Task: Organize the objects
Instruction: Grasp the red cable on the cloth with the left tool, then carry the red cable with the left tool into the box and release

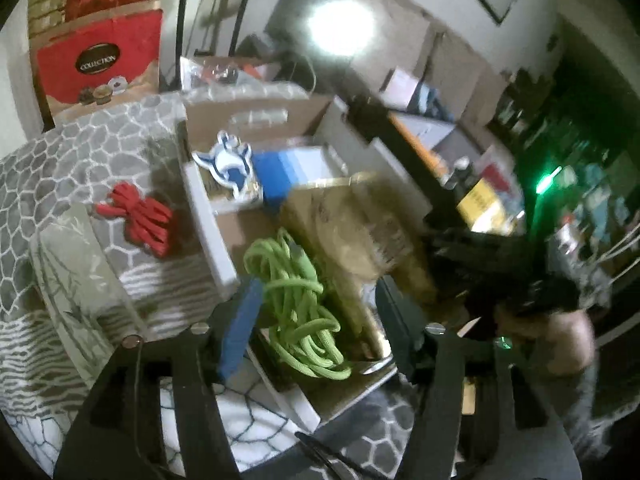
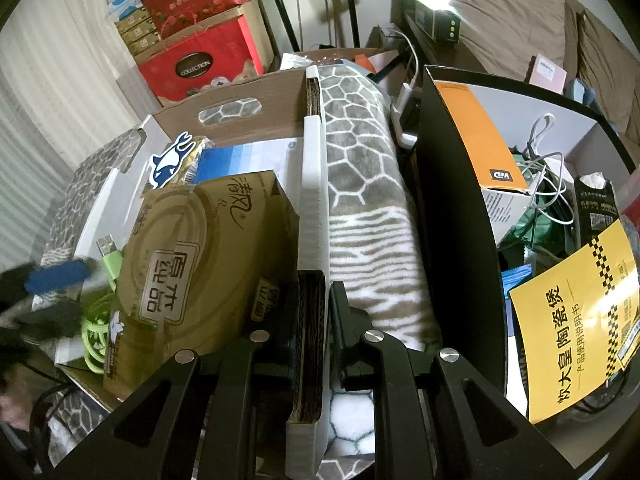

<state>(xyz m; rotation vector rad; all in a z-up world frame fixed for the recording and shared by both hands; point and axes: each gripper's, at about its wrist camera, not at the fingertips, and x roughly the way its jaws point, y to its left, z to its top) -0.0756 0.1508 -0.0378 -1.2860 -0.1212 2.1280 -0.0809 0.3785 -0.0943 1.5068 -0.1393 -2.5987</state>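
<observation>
A white cardboard box (image 1: 208, 216) sits on a grey patterned blanket. It holds a green cable bundle (image 1: 300, 308), a gold tissue pack (image 1: 360, 232), a blue box (image 1: 284, 176) and a whale sticker (image 1: 228, 164). My left gripper (image 1: 316, 320) is open just above the green cable, which sits between its fingers. A red cable bundle (image 1: 140, 220) lies on the blanket left of the box. My right gripper (image 2: 312, 316) is shut on the box's right wall (image 2: 314, 208). The tissue pack (image 2: 200, 264) and green cable (image 2: 96, 328) also show in the right wrist view.
A black bin (image 2: 448, 208) to the right holds an orange-and-white box (image 2: 480, 140), white cables and a yellow manual (image 2: 580, 320). Red gift boxes (image 1: 96, 60) are stacked behind the blanket. A pale patterned pouch (image 1: 76, 268) lies at the left on the blanket.
</observation>
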